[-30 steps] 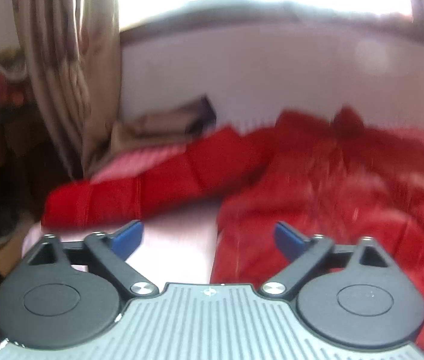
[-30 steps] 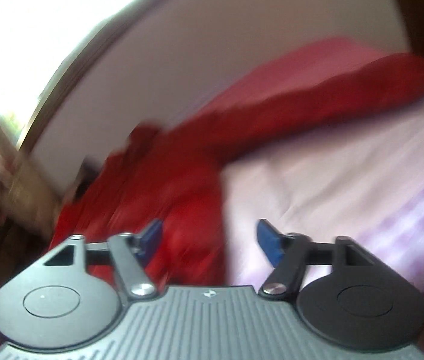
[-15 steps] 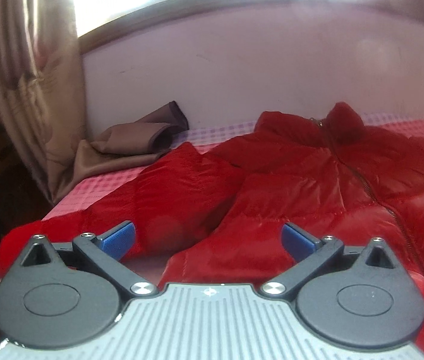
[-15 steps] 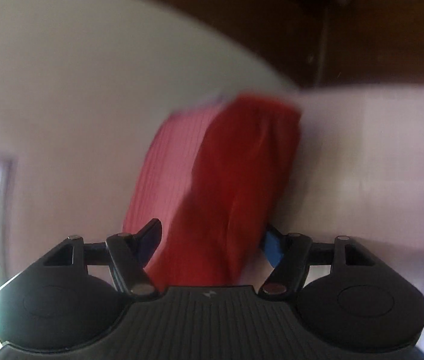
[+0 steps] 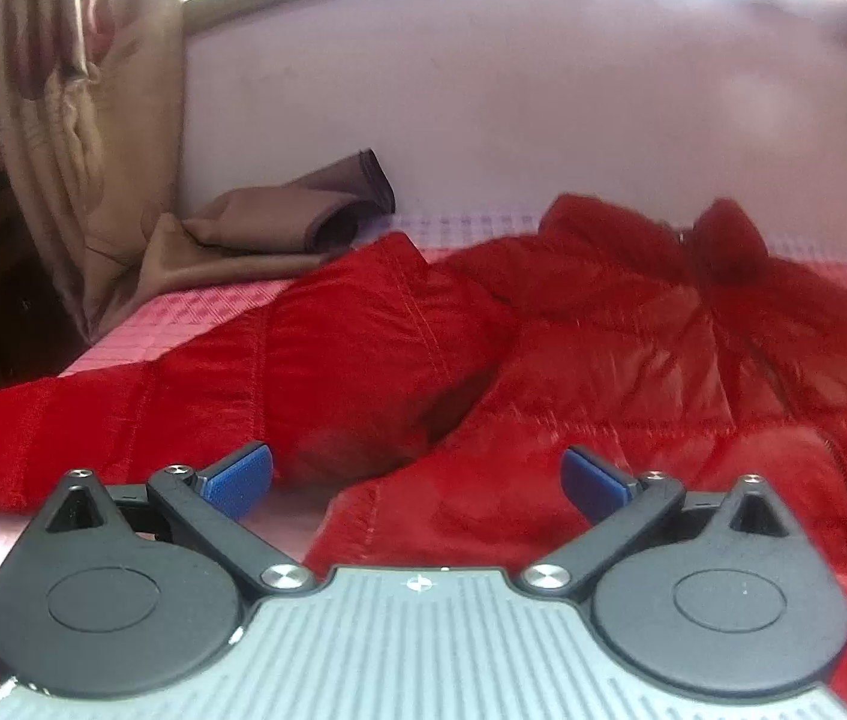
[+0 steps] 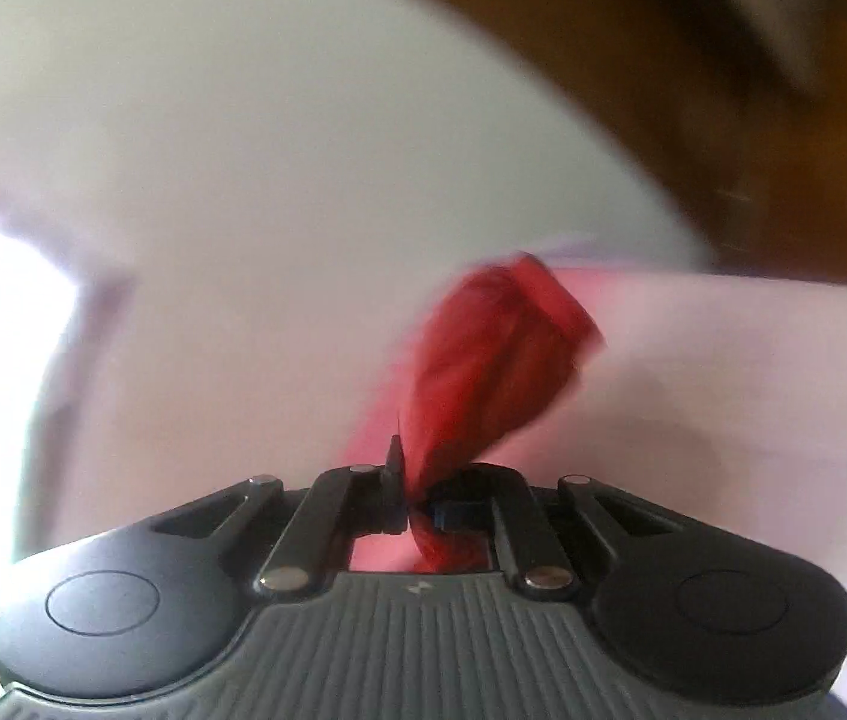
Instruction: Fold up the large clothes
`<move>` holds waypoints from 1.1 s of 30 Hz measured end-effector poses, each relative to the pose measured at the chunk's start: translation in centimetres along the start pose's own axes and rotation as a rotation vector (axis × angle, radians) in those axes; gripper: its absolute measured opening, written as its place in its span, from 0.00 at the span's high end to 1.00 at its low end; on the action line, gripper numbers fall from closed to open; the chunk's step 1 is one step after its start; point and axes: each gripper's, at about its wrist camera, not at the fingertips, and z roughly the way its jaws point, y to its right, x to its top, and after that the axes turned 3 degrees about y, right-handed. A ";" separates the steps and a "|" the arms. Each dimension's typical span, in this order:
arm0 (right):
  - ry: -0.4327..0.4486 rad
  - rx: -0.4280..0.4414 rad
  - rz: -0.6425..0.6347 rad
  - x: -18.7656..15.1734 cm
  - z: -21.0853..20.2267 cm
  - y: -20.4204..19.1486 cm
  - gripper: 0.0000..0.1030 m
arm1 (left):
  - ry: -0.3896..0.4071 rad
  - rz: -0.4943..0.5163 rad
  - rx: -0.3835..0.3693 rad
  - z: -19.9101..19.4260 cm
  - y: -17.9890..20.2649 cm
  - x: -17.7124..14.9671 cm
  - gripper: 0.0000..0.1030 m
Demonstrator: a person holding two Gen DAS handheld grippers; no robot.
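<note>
A red puffer jacket [image 5: 603, 348] lies spread across a bed [image 5: 201, 306] covered in a pink checked sheet, its zip running down the right side of the left wrist view. One sleeve [image 5: 195, 384] stretches out toward the left edge of the bed, its cuff at the near corner. Behind it, against the pale wall, sits a crumpled brown cloth [image 5: 279, 228], with a beige curtain [image 5: 81, 120] hanging to the left under a bright window.

The left hand-held gripper [image 5: 417, 480] hovers low over the jacket's near hem with its blue pads spread wide apart — nothing between them, and the hem and sleeve lie just ahead.

The right hand-held gripper [image 6: 417, 504] is pressed together, pinching a bunched piece of the red jacket [image 6: 495, 372]. The fabric rises from the closed pads and ends in a cuff-like band. This view is heavily blurred — only the pale sheet, the wall and dark brown wood at the upper right can be made out.
</note>
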 end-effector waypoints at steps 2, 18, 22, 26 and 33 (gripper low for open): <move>-0.052 0.108 -0.078 -2.4 1.5 -5.5 0.93 | 0.003 -0.023 -0.008 -0.4 -0.4 0.0 0.01; -0.515 0.291 -0.496 -31.8 10.2 -22.4 0.93 | 0.005 -0.035 -0.013 -2.4 -4.1 -1.2 0.01; -0.558 0.253 -0.688 -34.0 8.1 -22.5 0.93 | -0.012 -0.063 -0.015 -2.0 -5.1 -1.6 0.01; -0.564 0.231 -0.863 -35.8 8.8 -22.3 0.93 | -0.037 -0.091 -0.010 -1.5 -6.0 -2.0 0.01; -0.522 0.188 -1.234 -41.0 7.7 -22.8 0.92 | -0.059 -0.120 0.007 -1.2 -7.1 -2.4 0.01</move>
